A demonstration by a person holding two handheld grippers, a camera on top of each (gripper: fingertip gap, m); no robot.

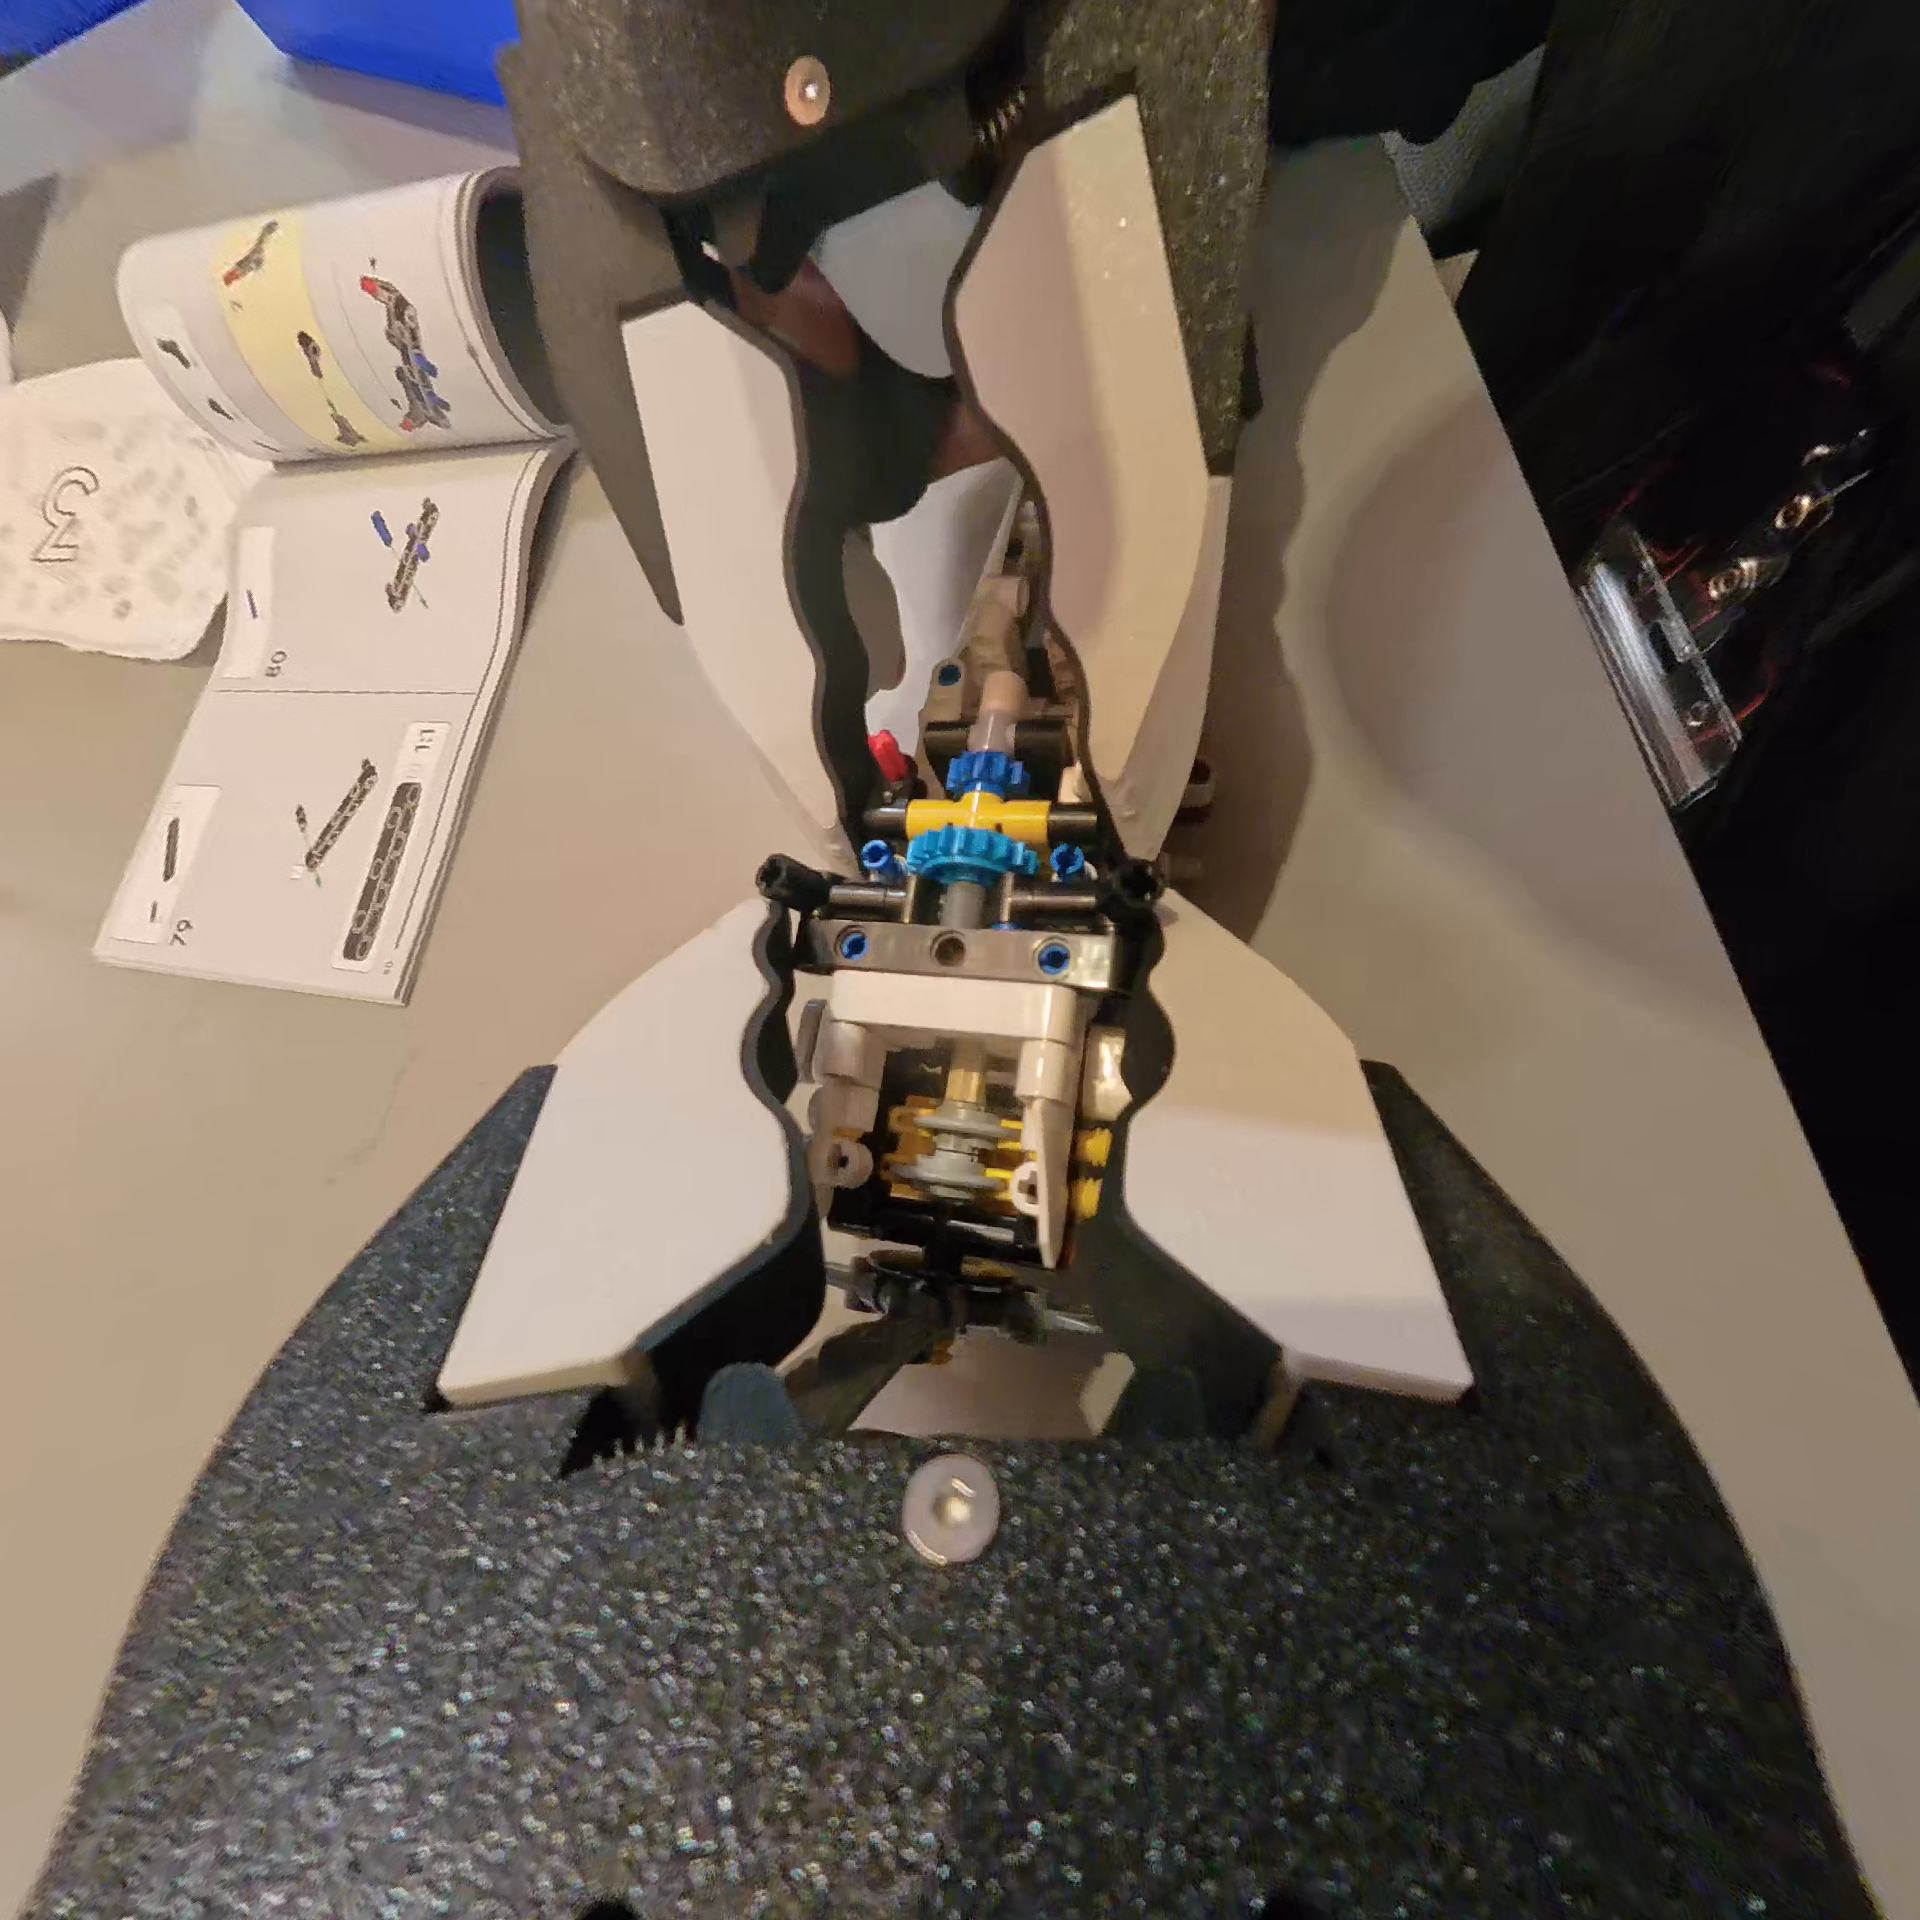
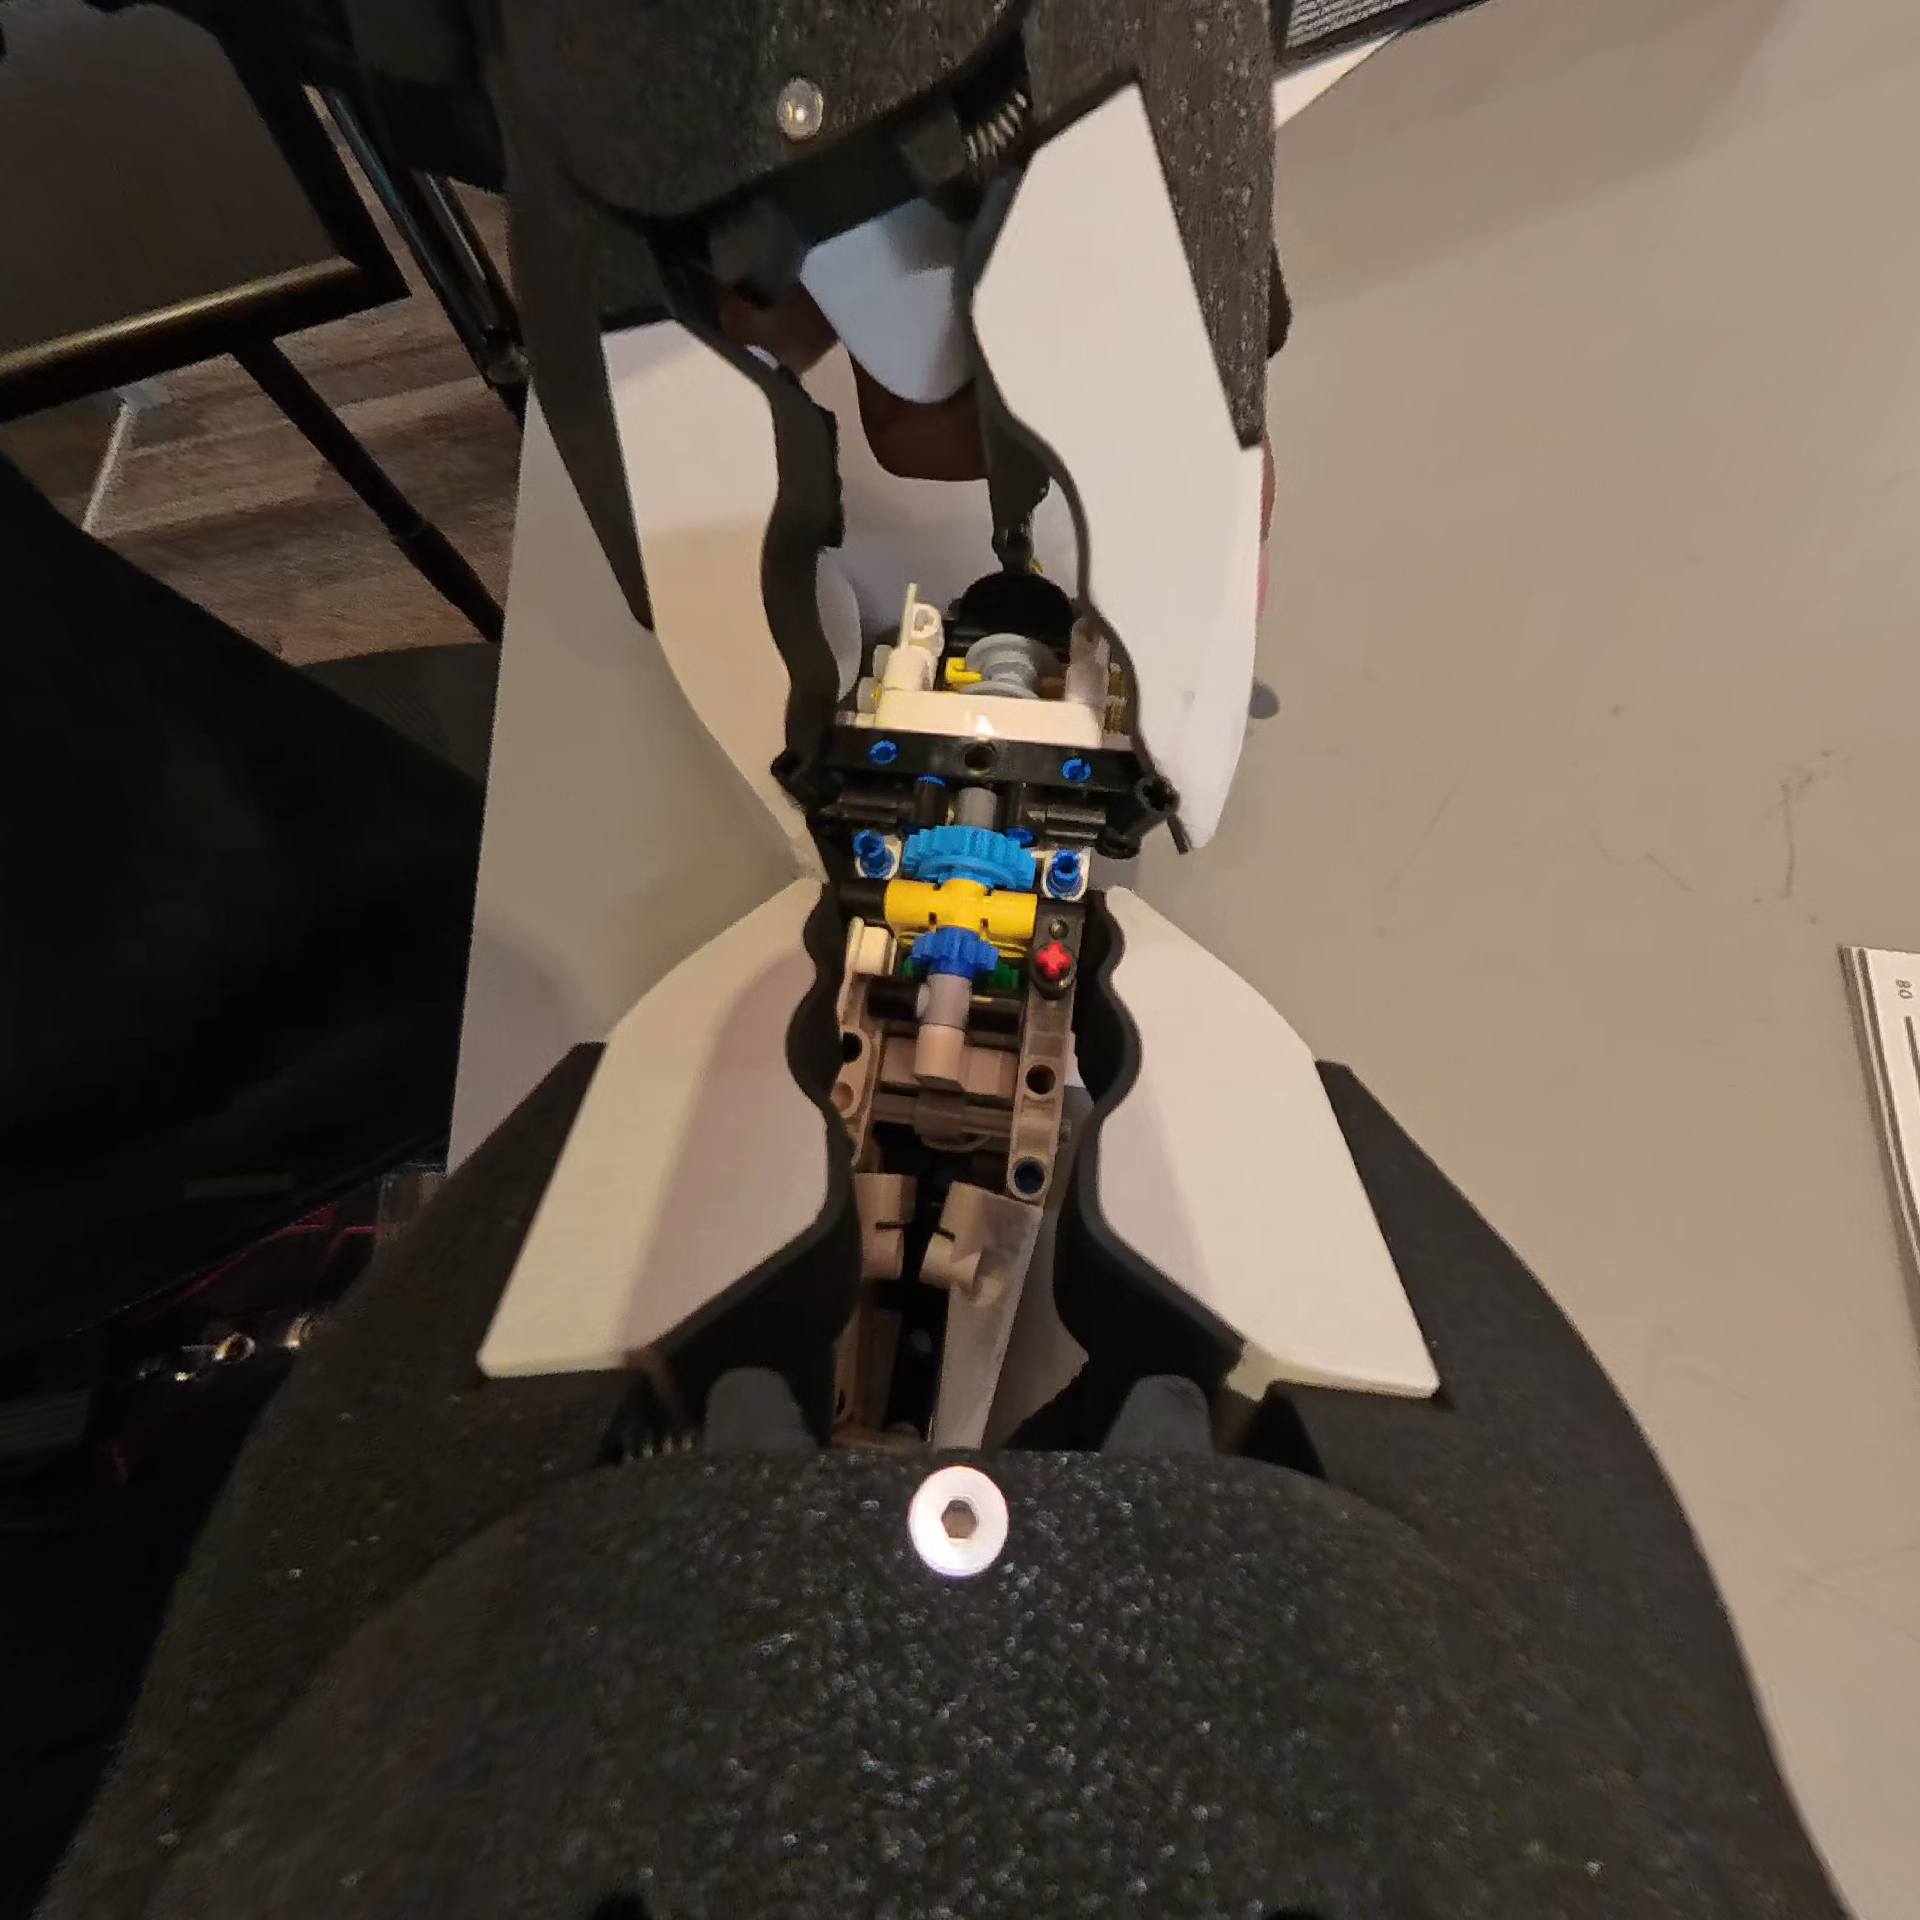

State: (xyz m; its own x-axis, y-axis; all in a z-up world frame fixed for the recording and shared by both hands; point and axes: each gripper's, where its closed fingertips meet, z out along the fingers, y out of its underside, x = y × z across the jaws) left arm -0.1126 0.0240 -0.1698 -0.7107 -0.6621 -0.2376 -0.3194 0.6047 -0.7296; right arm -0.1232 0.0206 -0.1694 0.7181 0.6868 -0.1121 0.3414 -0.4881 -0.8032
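**Both hand-held grippers clamping one brick-built gear assembly over the desk**

In the left wrist view, the left hand-held gripper (image 1: 961,940) is gripping the near end of a toy-brick gear assembly (image 1: 961,1039), its black wavy pads pressing against the sides of the white-and-black block with yellow parts and a grey pulley inside. Just past its fingertips a black cross-beam with blue pins is showing, then a light-blue gear (image 1: 971,847), a yellow connector (image 1: 977,814) and a smaller dark-blue gear. Beyond those, the right hand-held gripper (image 2: 961,914) is coming in from the opposite side and is closing on the tan-and-brown far end of the same assembly; the right wrist view is showing its pads bearing on that frame, with a red pin (image 2: 1055,958) beside the right pad.

So the assembly is hanging between the two grippers, above the pale desk (image 1: 312,1091) rather than lying on it.

Farther off to the left, an open instruction booklet (image 1: 343,727) is lying on the desk, one page curling up, with a white printed bag (image 1: 94,540) beside it. A dark chair and floor are showing past the desk edge.
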